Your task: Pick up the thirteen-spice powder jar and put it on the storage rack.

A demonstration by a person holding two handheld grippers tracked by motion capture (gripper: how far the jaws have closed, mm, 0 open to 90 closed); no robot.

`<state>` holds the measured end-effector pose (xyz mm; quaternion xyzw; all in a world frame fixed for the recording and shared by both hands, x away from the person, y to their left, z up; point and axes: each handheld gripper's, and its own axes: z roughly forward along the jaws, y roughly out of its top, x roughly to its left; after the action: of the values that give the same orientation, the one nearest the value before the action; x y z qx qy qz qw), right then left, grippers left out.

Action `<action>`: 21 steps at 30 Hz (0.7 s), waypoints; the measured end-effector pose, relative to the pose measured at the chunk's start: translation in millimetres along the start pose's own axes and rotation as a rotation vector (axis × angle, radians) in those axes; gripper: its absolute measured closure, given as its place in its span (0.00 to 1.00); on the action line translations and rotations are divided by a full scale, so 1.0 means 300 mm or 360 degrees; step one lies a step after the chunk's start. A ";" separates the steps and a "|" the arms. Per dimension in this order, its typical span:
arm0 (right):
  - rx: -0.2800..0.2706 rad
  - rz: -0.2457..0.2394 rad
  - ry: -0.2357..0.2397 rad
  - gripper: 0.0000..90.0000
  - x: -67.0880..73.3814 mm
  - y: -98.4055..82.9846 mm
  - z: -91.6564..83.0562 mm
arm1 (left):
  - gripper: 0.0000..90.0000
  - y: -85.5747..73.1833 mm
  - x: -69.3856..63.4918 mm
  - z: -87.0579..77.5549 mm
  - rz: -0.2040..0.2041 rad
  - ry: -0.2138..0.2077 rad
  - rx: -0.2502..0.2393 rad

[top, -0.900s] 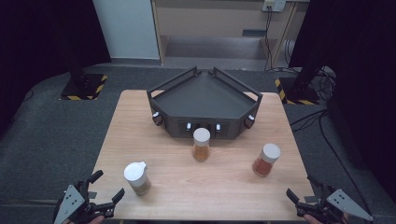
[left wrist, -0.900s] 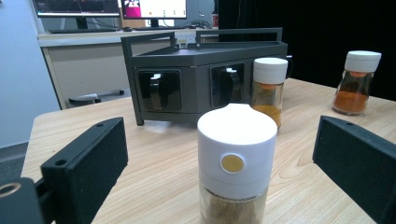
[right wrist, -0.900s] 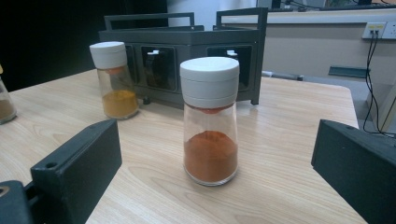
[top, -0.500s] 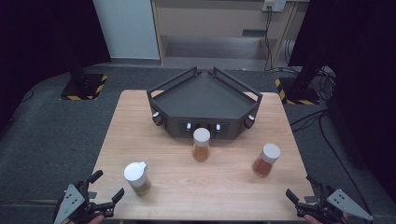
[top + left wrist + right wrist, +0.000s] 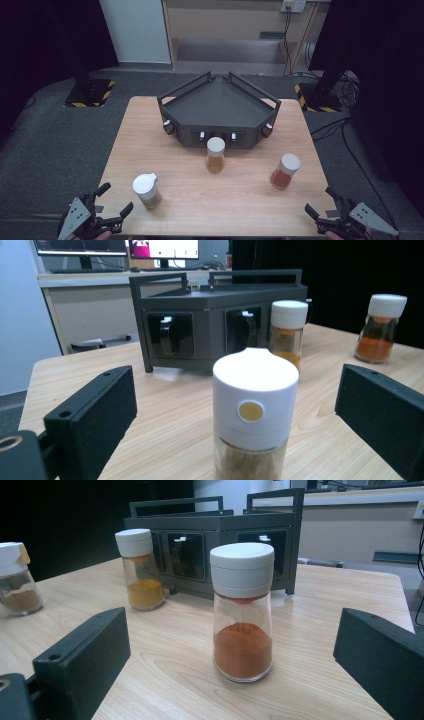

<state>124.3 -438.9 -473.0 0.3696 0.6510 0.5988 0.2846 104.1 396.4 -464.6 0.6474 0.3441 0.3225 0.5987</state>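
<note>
Three white-capped spice jars stand upright on the wooden table point(image 5: 250, 200). The brown-powder jar point(image 5: 146, 190) point(image 5: 254, 412) is front left, the yellow-powder jar point(image 5: 215, 154) point(image 5: 287, 331) point(image 5: 142, 569) is in the middle, and the red-powder jar point(image 5: 285, 171) point(image 5: 243, 611) point(image 5: 381, 327) is to the right. My left gripper point(image 5: 114, 200) point(image 5: 235, 440) is open at the table's front left edge, facing the brown jar with nothing touching its jaws. My right gripper point(image 5: 322, 204) point(image 5: 235, 675) is open at the front right edge, facing the red jar from a short way off.
A dark angular rack point(image 5: 220, 107) with rails and front knobs stands at the back of the table, just behind the yellow jar. Grey carpet surrounds the table. Stand bases with yellow-black stripes point(image 5: 90, 92) sit on the floor at both back sides.
</note>
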 end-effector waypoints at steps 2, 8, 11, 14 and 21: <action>-0.0002 0.0006 0.0004 0.02 -0.002 -0.001 0.000 | 0.02 -0.001 0.000 -0.003 -0.0002 0.0004 -0.0004; -0.0003 0.0012 0.0011 0.02 -0.005 -0.002 0.002 | 0.02 0.008 -0.002 -0.015 -0.0013 0.0018 -0.0035; 0.0007 0.0015 0.0016 0.02 -0.007 -0.001 0.004 | 0.02 0.018 0.001 -0.020 -0.0017 0.0012 -0.0018; 0.0002 0.0018 0.0017 0.02 -0.008 -0.003 0.003 | 0.01 0.030 0.005 -0.026 -0.0024 -0.0004 -0.0008; 0.0000 0.0016 0.0022 0.02 -0.008 -0.003 0.004 | 0.01 0.065 0.020 -0.032 -0.0024 -0.0026 0.0043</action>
<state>126.6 -440.2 -474.1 0.3687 0.6511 0.6028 0.2771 100.6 405.7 -444.4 0.6555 0.3484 0.3081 0.5951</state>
